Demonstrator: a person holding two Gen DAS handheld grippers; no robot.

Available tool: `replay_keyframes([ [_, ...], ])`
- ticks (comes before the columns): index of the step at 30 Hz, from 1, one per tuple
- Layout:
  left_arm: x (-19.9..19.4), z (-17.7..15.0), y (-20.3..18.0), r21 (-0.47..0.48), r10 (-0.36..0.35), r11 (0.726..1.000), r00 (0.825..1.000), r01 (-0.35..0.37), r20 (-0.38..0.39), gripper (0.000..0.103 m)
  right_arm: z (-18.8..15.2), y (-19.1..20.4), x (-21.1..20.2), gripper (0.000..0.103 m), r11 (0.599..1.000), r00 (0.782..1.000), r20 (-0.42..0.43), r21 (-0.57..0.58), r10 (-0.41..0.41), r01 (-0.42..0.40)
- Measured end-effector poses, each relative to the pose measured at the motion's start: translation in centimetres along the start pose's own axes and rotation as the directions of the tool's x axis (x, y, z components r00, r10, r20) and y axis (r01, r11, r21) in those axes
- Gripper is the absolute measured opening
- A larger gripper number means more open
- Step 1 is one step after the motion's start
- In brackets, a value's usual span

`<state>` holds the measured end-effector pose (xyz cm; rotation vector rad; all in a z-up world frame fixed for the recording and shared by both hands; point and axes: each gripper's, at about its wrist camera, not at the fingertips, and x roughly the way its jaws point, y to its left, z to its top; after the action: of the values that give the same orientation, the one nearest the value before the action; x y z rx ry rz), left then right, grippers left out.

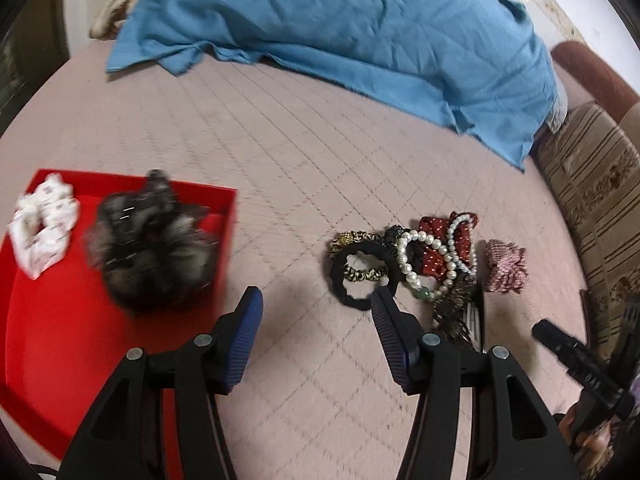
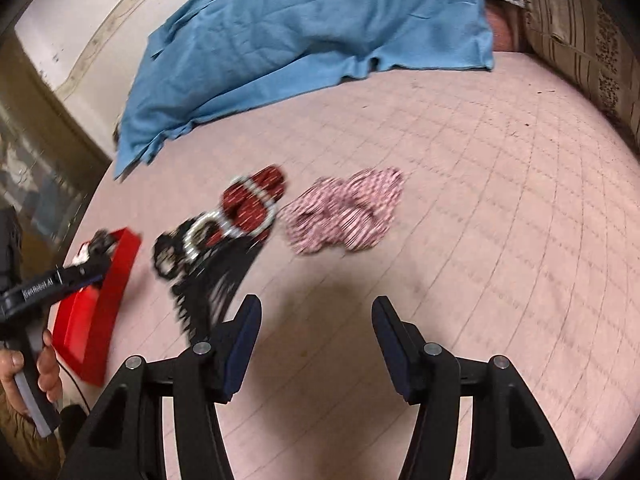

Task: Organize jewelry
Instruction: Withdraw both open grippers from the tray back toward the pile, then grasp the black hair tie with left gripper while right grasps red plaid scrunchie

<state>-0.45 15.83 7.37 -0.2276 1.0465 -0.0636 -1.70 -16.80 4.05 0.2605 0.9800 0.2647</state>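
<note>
Both tongs stand apart with nothing between the pads. The left tongs (image 1: 316, 300) hang over the pink quilted bed (image 1: 280, 140), between a red tray (image 1: 40, 320) on their left and a heap of jewelry and hair ties on their right. In the tray lie a white scrunchie (image 1: 40, 224) and a grey furry scrunchie (image 1: 152, 248). The right finger's tip sits just beside a black hair tie (image 1: 360, 276), which lies against a leopard-print band (image 1: 352, 238), a pearl bracelet (image 1: 420, 256), a red dotted scrunchie (image 1: 436, 248) and a dark comb (image 1: 460, 312); a pink striped scrunchie (image 1: 506, 266) lies just right of the heap. The right tongs (image 2: 316, 312) hover over bare quilt, with the pink striped scrunchie ahead of them and the blurred heap ahead to their left. A blue cloth (image 1: 340, 20) covers the far end of the bed.
</note>
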Motion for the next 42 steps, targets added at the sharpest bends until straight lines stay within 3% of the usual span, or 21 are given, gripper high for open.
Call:
replay_keyframes([
  [4, 2.5, 0.4, -1.0, 0.051, 0.042, 0.998, 0.999, -0.041, -0.022, 0.055, 1.2, -1.1, 1.3, 0.062, 0.999, 1.0, -0.004, 0.034, 0.006, -0.006],
  [6, 3.4, 0.6, -1.1, 0.059, 0.047, 0.997, 0.998, -0.045, -0.032, 0.054, 1.5, -1.3, 1.9, 0.062, 0.997, 0.999, -0.019, 0.064, 0.051, -0.049],
  [10, 5.1, 1.0, -0.6, 0.04, 0.031, 0.999, 0.997, -0.028, -0.065, 0.038, 1.3, 0.4, 2.7, 0.062, 0.989, 0.99, -0.044, 0.065, 0.136, -0.133],
  [11, 5.5, 1.1, -0.4, 0.034, 0.03, 0.999, 0.997, -0.028, -0.071, 0.033, 1.4, 0.9, 2.8, 0.062, 0.992, 0.992, -0.032, 0.049, 0.118, -0.117],
  [18, 6.2, 1.7, -0.4, 0.033, 0.008, 0.999, 0.999, -0.006, -0.052, 0.03, 2.9, -0.5, 3.4, 0.062, 0.996, 1.0, 0.021, 0.094, -0.007, 0.005],
  [21, 6.3, 1.8, -0.4, 0.033, -0.003, 0.999, 0.998, 0.005, -0.055, 0.009, 3.2, -1.2, 3.0, 0.062, 0.994, 0.998, 0.052, 0.105, -0.042, 0.037],
  [28, 5.7, 1.4, -0.7, 0.009, -0.014, 1.0, 0.999, 0.014, -0.046, 0.009, 4.1, -2.7, 5.0, 0.061, 0.99, 0.996, 0.045, 0.119, -0.078, 0.073],
  [30, 4.9, 1.2, -0.6, -0.003, -0.021, 1.0, 0.999, 0.021, -0.034, 0.009, 4.2, -2.8, 5.7, 0.029, 0.992, 0.999, 0.028, 0.122, -0.04, 0.036],
  [31, 4.4, 1.0, -0.5, -0.008, -0.026, 1.0, 0.999, 0.026, -0.028, 0.009, 4.3, -2.8, 5.9, 0.019, 0.992, 0.999, 0.014, 0.12, -0.031, 0.029],
  [42, -2.4, -1.1, 0.8, -0.1, -0.076, 0.992, 0.996, 0.08, 0.046, 0.009, 2.7, -2.0, 1.2, 0.014, 0.991, 0.997, 0.075, 0.13, 0.029, -0.039],
])
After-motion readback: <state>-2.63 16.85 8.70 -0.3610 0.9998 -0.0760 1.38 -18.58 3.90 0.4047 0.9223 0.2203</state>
